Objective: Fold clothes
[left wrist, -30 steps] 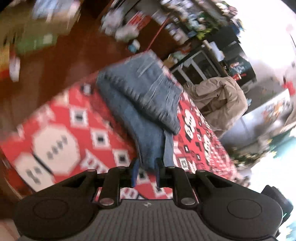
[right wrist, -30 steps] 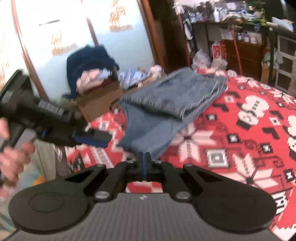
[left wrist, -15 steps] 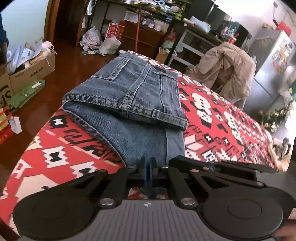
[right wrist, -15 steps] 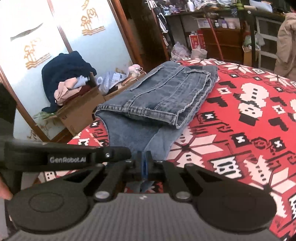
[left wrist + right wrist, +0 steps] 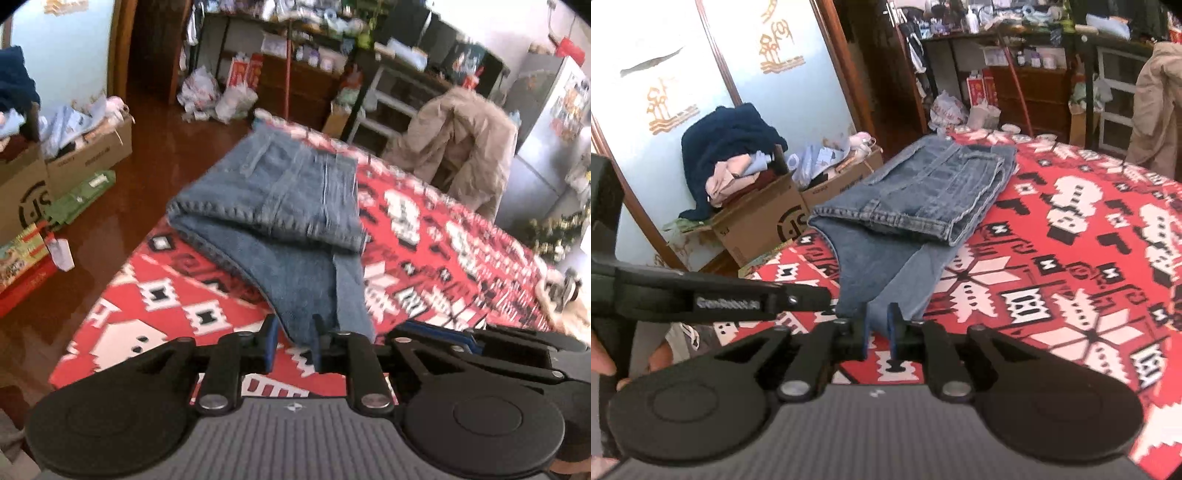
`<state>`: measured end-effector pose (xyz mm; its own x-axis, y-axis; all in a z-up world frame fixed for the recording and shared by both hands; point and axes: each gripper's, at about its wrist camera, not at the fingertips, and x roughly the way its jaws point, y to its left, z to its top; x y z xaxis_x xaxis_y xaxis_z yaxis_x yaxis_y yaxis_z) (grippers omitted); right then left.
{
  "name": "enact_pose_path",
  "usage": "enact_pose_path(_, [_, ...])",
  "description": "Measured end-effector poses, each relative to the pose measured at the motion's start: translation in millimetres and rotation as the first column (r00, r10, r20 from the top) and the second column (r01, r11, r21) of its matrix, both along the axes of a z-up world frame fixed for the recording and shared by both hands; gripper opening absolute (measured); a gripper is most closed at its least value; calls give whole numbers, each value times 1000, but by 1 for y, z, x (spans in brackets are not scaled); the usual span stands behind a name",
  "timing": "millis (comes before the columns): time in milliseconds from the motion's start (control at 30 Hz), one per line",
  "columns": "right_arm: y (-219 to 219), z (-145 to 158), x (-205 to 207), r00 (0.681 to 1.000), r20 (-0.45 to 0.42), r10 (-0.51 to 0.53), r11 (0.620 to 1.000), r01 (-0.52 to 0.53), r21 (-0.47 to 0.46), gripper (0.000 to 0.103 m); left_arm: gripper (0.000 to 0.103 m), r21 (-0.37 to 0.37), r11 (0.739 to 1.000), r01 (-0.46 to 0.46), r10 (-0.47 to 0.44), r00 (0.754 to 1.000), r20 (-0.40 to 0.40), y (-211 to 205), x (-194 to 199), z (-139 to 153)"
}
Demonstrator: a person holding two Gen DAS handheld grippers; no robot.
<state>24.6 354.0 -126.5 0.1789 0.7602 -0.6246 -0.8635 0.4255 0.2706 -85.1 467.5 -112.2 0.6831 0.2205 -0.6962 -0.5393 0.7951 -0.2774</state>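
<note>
A pair of blue jeans (image 5: 288,221) lies partly folded on the red patterned tablecloth (image 5: 159,295), its waist half doubled over the legs. It also shows in the right wrist view (image 5: 916,206). My left gripper (image 5: 291,343) is open, its jaws either side of the near end of the jeans' legs. My right gripper (image 5: 877,330) is open too, at the same near end, with the denim between its jaws. The left gripper's body (image 5: 701,299) shows at the left of the right wrist view.
Cardboard boxes (image 5: 768,218) full of clothes stand on the wooden floor left of the table. A beige coat (image 5: 458,147) hangs on a chair at the far side. Shelves and bags line the back wall. The tablecloth (image 5: 1071,258) stretches right.
Both grippers were shut on the near end of the jeans half a second ago; now both have opened. The jeans' end rests on the cloth.
</note>
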Motion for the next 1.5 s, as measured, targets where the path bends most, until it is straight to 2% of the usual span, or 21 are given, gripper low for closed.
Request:
enact_pose_path(133, [-12, 21, 9, 1000, 21, -21, 999, 20, 46, 15, 20, 24, 1000, 5, -6, 999, 49, 9, 6, 20])
enact_pose_path(167, [-13, 27, 16, 999, 29, -25, 998, 23, 55, 18, 20, 27, 1000, 6, -8, 998, 56, 13, 10, 24])
enact_pose_path(267, [-2, 39, 57, 998, 27, -52, 995, 50, 91, 20, 20, 15, 1000, 17, -18, 996, 86, 36, 34, 35])
enact_pose_path(467, [53, 45, 152, 996, 50, -78, 991, 71, 116, 20, 20, -12, 999, 41, -40, 997, 66, 98, 125, 42])
enact_pose_path(567, [92, 33, 196, 997, 36, -69, 991, 65, 114, 20, 20, -62, 996, 59, -58, 998, 23, 131, 182, 35])
enact_pose_path(633, [118, 21, 217, 998, 17, -57, 993, 55, 101, 19, 16, -86, 994, 72, -72, 997, -1, 149, 216, 29])
enact_pose_path(767, [167, -16, 255, 999, -44, -13, 998, 16, 59, 15, 12, -137, 986, 90, -100, 993, -65, 178, 273, 12])
enact_pose_path(800, [177, -26, 263, 998, -62, -4, 999, 7, 44, 15, 10, -141, 985, 97, -111, 990, -93, 182, 284, 5])
enact_pose_path(867, [185, -42, 274, 996, -92, -6, 999, 9, 34, 13, 10, -92, 990, 107, -122, 977, -174, 182, 299, -7])
enact_pose_path(967, [180, -59, 286, 992, -121, -24, 998, 30, 52, 0, 10, -36, 991, 128, -133, 960, -248, 183, 312, -23])
enact_pose_path(1067, [164, -63, 300, 982, -186, -27, 995, 45, 94, 0, 6, -39, 993, 111, -117, 965, -233, 192, 304, -31])
enact_pose_path(1167, [151, -61, 303, 980, -194, -35, 993, 56, 101, 0, 6, -62, 995, 84, -95, 973, -209, 196, 301, -29])
enact_pose_path(1267, [141, -54, 301, 979, -195, -58, 993, 77, 91, 0, 8, -95, 994, 59, -74, 985, -156, 198, 295, -17])
enact_pose_path(1333, [134, -45, 297, 981, -170, -88, 993, 100, 66, 0, 16, -117, 992, 53, -65, 992, -109, 198, 285, 1])
enact_pose_path(1433, [120, -26, 282, 990, -90, -106, 993, 111, 47, 4, 20, -108, 991, 72, -77, 996, -37, 192, 262, 34])
enact_pose_path(1500, [112, -17, 265, 993, -92, -79, 994, 86, 66, 8, 20, -87, 993, 76, -78, 997, -19, 189, 241, 49])
